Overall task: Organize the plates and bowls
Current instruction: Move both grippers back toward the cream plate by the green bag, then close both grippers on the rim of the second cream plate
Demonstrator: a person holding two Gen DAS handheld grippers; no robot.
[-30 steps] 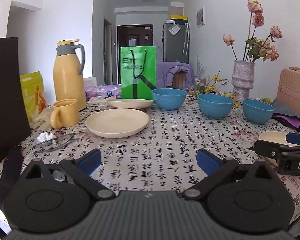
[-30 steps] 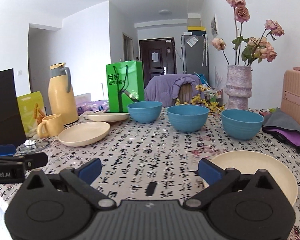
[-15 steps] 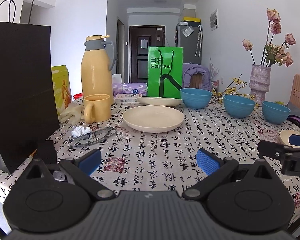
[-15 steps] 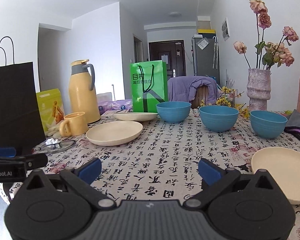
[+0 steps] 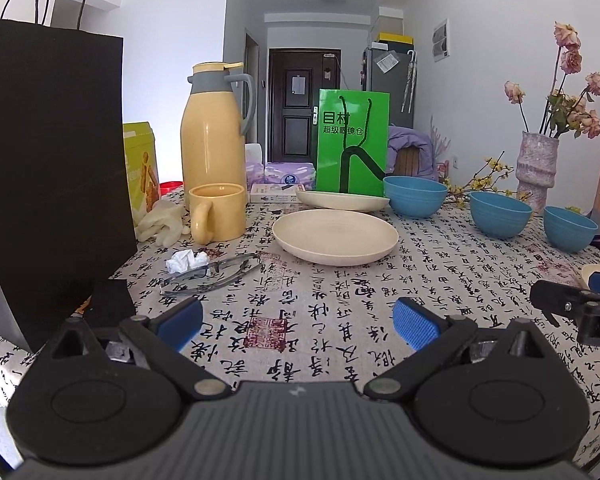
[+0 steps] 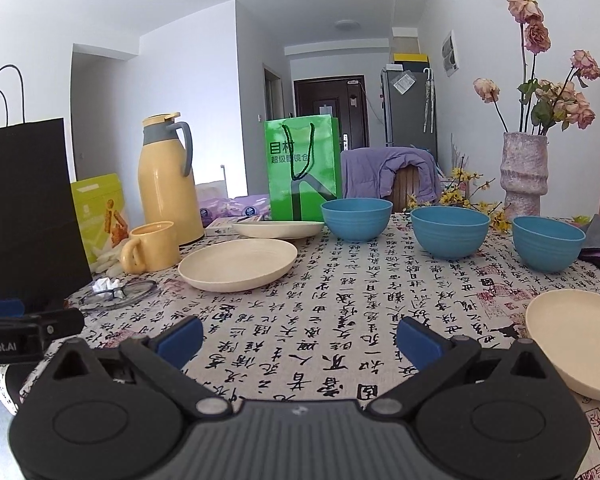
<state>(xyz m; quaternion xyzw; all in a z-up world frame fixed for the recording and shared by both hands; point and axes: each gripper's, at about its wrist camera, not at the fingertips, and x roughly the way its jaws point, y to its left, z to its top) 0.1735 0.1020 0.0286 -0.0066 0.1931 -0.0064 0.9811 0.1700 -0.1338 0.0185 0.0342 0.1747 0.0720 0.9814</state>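
While both grippers, left (image 5: pixel 296 322) and right (image 6: pixel 298 334), are hovering wide open and empty, plates (image 6: pixel 238 264) and bowls (image 6: pixel 450 230) ahead are sitting unstacked.

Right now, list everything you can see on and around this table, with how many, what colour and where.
plates: three, cream, two left of centre, one near right edge
bowls: three, blue, in a row across the far right
mug: one, yellow, left of the plates
thermos jug: one, yellow with grey top, behind the mug
green bag: one, standing at the far centre
black bag: one, left edge
glasses: one pair, clear, near left
crumpled tissue: one, white, beside the glasses
vase: one, pinkish, holding dried roses, far right
tablecloth: one, white with black script
left gripper: fingers open, empty
right gripper: fingers open, empty
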